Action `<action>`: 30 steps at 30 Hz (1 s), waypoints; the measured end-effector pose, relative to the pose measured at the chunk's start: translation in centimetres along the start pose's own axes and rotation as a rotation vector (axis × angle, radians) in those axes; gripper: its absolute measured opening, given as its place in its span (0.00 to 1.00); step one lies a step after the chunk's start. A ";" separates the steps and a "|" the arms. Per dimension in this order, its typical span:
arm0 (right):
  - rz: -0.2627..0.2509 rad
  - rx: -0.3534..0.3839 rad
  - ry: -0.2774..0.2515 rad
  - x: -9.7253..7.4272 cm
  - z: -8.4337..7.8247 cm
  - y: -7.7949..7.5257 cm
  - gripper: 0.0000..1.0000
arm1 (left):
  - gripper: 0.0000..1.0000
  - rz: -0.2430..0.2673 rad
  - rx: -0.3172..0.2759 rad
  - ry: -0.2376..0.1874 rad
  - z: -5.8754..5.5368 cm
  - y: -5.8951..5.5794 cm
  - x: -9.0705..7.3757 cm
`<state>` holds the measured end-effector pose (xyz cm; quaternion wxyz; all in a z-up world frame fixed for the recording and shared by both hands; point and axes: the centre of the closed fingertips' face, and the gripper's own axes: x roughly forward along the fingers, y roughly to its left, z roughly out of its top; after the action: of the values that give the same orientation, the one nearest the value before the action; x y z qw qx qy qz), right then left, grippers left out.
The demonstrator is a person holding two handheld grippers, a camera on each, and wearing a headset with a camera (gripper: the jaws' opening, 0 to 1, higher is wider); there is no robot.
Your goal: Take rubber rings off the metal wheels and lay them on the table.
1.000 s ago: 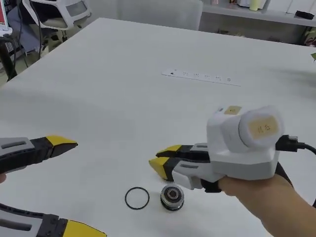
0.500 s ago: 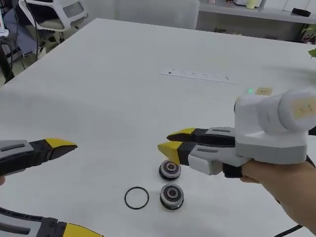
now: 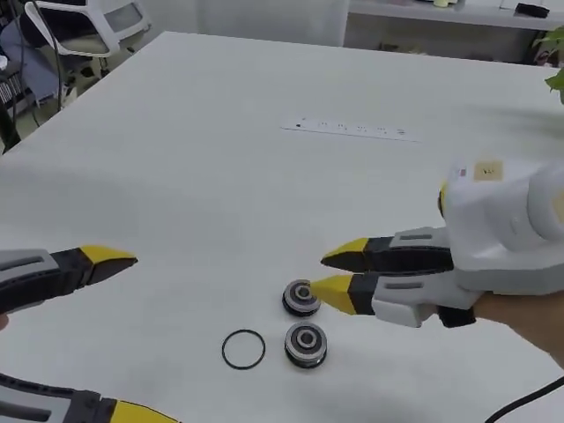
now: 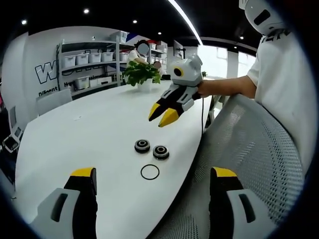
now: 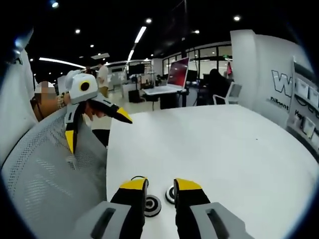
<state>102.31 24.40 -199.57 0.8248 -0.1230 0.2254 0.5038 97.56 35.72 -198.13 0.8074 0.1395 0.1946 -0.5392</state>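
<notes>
Your left gripper (image 4: 153, 174) holds its yellow-tipped jaws spread wide over the white table (image 4: 75, 134) edge, and in the gap between them you see a loose rubber ring (image 4: 149, 172) lying flat, two metal wheels (image 4: 142, 146) (image 4: 161, 152) side by side just beyond it, and farther off your right gripper (image 4: 160, 118) above the table, jaws slightly parted.

— How's the light?
— Bright and even; ceiling strips (image 4: 183, 19) overhead throw only soft shadows on my table (image 3: 220, 159).
— Sharp?
— Head view slightly soft; my gripper views bend hard toward their edges.
</notes>
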 end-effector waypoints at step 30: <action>0.129 0.036 0.245 1.5 -7.3 1.9 0.26 | 0.85 -0.276 0.249 -0.052 7.5 -3.9 5.4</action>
<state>99.40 23.28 -206.59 0.7589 -0.1540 0.3411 0.5329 97.06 26.63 -194.05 0.7070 0.1965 0.1227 -0.6682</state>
